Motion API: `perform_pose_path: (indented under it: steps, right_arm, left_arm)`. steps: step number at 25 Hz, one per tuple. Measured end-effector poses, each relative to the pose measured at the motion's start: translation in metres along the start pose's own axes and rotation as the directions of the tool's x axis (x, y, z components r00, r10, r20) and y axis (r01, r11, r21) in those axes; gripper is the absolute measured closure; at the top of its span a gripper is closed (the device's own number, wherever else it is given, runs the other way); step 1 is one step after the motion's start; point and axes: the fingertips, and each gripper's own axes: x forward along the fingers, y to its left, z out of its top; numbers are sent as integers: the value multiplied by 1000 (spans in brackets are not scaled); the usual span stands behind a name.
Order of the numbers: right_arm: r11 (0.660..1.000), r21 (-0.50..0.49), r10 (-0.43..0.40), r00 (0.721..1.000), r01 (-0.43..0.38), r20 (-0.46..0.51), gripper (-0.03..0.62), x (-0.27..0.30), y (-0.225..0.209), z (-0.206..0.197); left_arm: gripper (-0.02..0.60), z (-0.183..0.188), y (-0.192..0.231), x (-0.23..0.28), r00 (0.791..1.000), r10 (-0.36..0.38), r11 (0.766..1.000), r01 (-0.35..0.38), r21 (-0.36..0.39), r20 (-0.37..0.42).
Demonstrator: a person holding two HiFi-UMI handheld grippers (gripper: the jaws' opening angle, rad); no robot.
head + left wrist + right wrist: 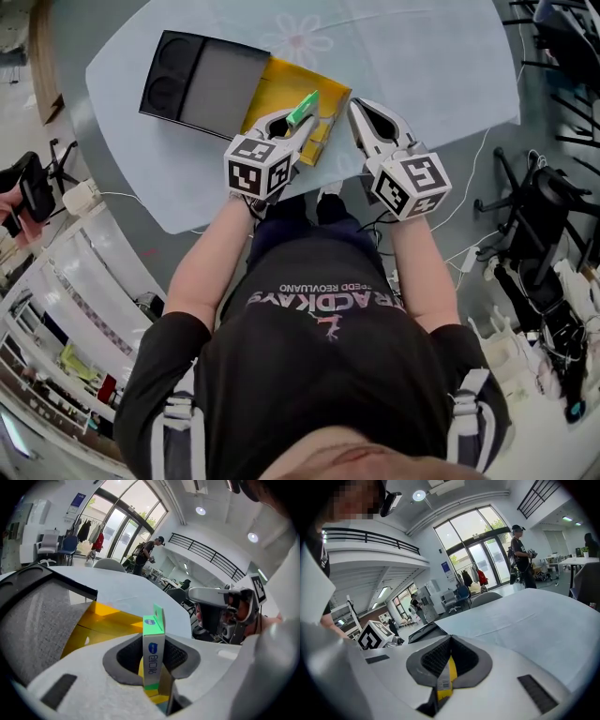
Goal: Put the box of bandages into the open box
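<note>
**Step in hand:** setting the bandage box point(303, 109) down into the open box point(277, 86).

**Tools:**
- L tool point(298, 129) is clamped on the bandage box, pads on its two broad faces. Carton stands on its narrow edge, end flap sticking up.
- R tool point(361, 116) is closed on a thin yellow strip point(445, 674) w/ barcode label. I judge it a flap at the open box's near-right corner.

**Position:** bandage box is held over the open box's near edge. Not seen resting inside.

**Recommend:**
- R tool pins the flap back so the mouth is clear.
- L tool goes fwd over the yellow interior and tips the carton flat.
- Release only once it is supported.

**Risk:** light carton, may topple if let go on edge.

**Item:** slim carton, green & white, blue logo on narrow face, no dents seen.

**Surroundings:** open box sits on the bench point(422, 66), just beside a black tray point(202, 80).
</note>
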Motion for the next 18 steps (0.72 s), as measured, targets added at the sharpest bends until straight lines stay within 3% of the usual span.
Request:
perform_pose_path:
  steps: [5,11,18]
  right_arm:
    - [999,28,-16,1000,17,-5,583,6,-9,-4]
    - [998,54,-25,1000,25,-10,583,7,-19,-9]
    - [998,61,-22,1000,23,-16,583,15,-14,-12]
  left_arm:
    - [481,-4,9,13,999,-29,997,26,-72,-38]
    - [480,-5,14,23,997,-26,997,21,-76,-70]
    - [466,-6,30,22,996,28,998,-33,-53,-88]
